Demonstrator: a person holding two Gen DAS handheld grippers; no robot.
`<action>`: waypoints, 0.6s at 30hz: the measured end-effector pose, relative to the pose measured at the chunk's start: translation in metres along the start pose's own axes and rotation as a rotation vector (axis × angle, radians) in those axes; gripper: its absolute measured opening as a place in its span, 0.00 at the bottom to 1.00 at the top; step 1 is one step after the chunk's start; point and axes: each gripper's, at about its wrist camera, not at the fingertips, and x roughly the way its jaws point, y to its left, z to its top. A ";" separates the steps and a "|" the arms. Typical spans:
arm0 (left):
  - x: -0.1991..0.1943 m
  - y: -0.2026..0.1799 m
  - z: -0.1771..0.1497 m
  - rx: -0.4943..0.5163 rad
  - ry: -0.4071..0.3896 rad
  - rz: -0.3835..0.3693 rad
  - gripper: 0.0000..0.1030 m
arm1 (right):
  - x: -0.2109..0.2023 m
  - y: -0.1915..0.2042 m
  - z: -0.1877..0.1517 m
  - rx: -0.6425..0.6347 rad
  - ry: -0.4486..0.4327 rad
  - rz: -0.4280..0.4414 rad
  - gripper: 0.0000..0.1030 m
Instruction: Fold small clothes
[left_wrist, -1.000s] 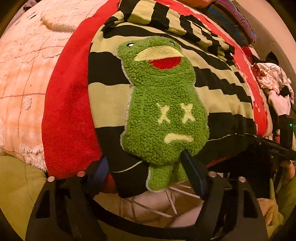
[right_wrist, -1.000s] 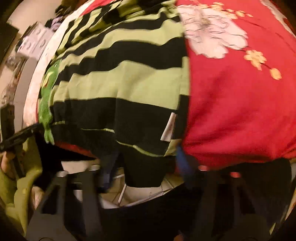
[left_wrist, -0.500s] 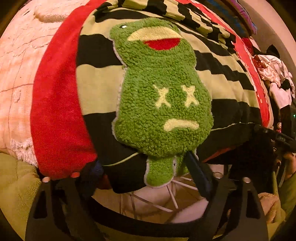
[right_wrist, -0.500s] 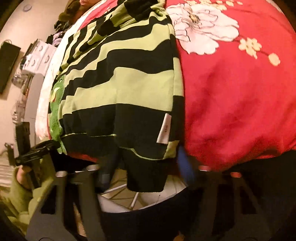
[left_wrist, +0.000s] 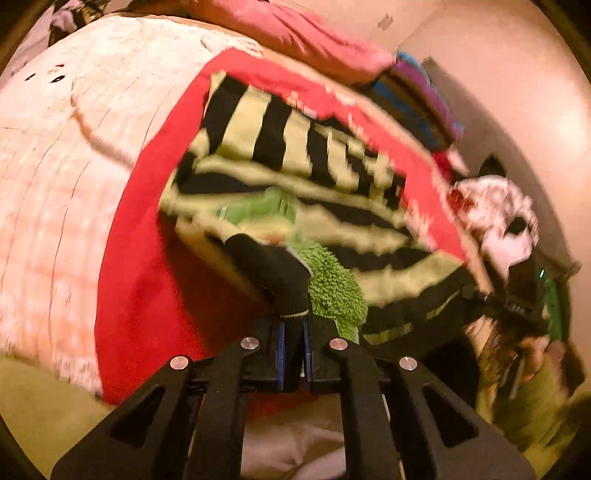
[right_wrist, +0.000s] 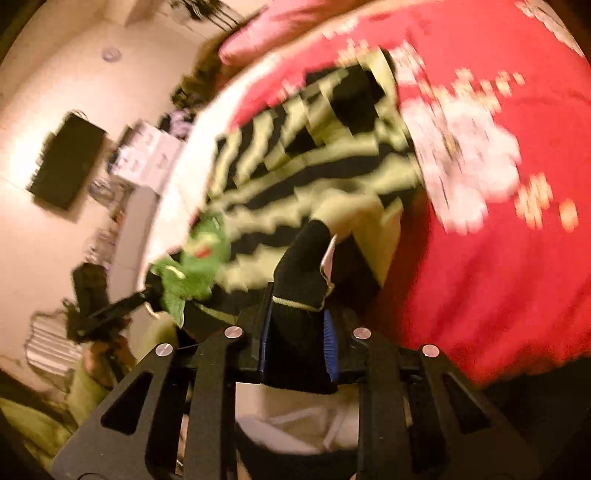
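1. The left tongs (left_wrist: 293, 354) are closed on the black bottom hem of the striped sweater (left_wrist: 295, 147); the cloth rises in a pinched ridge from between the blue pads.
2. The right tongs (right_wrist: 295, 350) are closing, with a thicker fold of the same black hem between them, and the pads already press on it. A small white label (right_wrist: 328, 254) sticks out of the seam just above that fold.
3. The striped sweater, black and pale green, lies on a red blanket (left_wrist: 140, 266) spread over the bed. Its near edge is lifted off the blanket by both tongs, while the upper part with the sleeves lies farther back.
4. A fuzzy green frog patch (left_wrist: 332, 291) on the front of the sweater sits just to the right of the left tongs; it is creased, with part of it folded back.
5. The red blanket carries white and yellow flowers (right_wrist: 465, 162) to the right of the sweater.
6. A pale quilted cover (left_wrist: 55, 177) lies on the bed to the left of the blanket.
7. Both views are smeared by motion blur, so fine detail of the sleeves cannot be told.
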 end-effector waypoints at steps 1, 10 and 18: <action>-0.001 0.000 0.009 -0.004 -0.019 -0.005 0.06 | -0.001 0.002 0.010 0.001 -0.016 0.013 0.15; 0.040 0.023 0.120 -0.087 -0.135 0.068 0.15 | 0.025 -0.007 0.138 0.069 -0.179 -0.004 0.20; 0.021 0.060 0.119 -0.125 -0.209 0.153 0.43 | 0.042 -0.022 0.150 -0.041 -0.247 -0.206 0.61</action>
